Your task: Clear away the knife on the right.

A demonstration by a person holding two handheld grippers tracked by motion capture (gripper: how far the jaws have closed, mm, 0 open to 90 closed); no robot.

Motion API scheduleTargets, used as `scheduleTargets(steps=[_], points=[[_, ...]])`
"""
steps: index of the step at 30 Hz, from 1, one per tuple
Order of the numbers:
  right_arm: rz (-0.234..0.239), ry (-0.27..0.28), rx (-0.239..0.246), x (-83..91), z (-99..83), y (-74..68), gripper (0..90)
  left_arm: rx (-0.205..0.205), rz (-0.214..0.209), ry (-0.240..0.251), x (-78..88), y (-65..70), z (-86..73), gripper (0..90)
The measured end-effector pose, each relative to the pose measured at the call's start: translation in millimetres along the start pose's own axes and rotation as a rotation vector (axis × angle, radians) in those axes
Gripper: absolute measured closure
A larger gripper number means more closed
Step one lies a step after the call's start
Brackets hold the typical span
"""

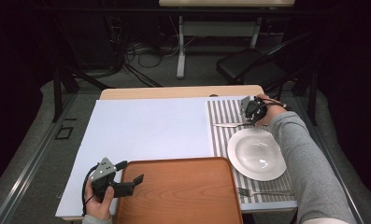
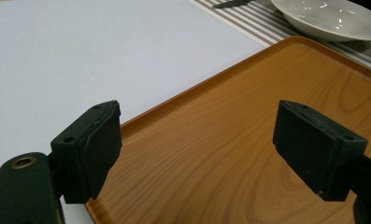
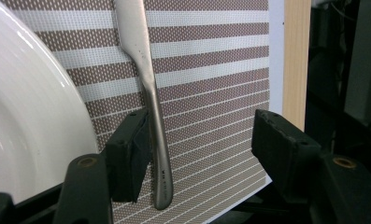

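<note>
right gripper (image 3: 199, 149): our fingers stand apart around the knife (image 3: 148, 93) handle, the left pad just beside it.
knife: flat on the striped placemat (image 3: 211, 70), beside the white plate (image 3: 29, 116).
left gripper (image 2: 197, 149): fingers wide apart over the wooden tray (image 2: 248, 121).

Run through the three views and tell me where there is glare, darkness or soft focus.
High view: the room beyond the table is dark, and the white plate carries a soft sheen. Left gripper view: small bright highlights on the plate; the tray grain is sharp, the near jaws slightly soft. Right gripper view: glare along the knife handle, the plate rim washed out, the placemat weave crisp.
</note>
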State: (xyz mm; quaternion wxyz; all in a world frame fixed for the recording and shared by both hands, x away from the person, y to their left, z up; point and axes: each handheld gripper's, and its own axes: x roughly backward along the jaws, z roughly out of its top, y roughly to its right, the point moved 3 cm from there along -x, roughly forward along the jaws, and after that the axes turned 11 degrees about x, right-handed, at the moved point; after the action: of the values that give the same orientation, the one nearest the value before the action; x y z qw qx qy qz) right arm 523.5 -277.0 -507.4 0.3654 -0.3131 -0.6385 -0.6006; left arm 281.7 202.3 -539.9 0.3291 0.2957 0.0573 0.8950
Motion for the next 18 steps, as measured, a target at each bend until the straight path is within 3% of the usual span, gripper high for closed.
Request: scheduleTargets(steps=[4,10,18], points=[[0.000,-0.010,0.021,-1.7,1.6,-0.8,38.4,0.000,0.000,0.001,0.1,-0.1,0.1,16.0],[0.038,-0.021,0.035,-8.4,2.8,-2.4,39.8,0.001,0.002,-0.003,-0.2,-0.4,-0.2,16.0],[0.050,-0.005,0.042,-15.7,2.8,-4.6,42.5,0.007,0.003,-0.003,-0.8,-1.1,-0.7,16.0]])
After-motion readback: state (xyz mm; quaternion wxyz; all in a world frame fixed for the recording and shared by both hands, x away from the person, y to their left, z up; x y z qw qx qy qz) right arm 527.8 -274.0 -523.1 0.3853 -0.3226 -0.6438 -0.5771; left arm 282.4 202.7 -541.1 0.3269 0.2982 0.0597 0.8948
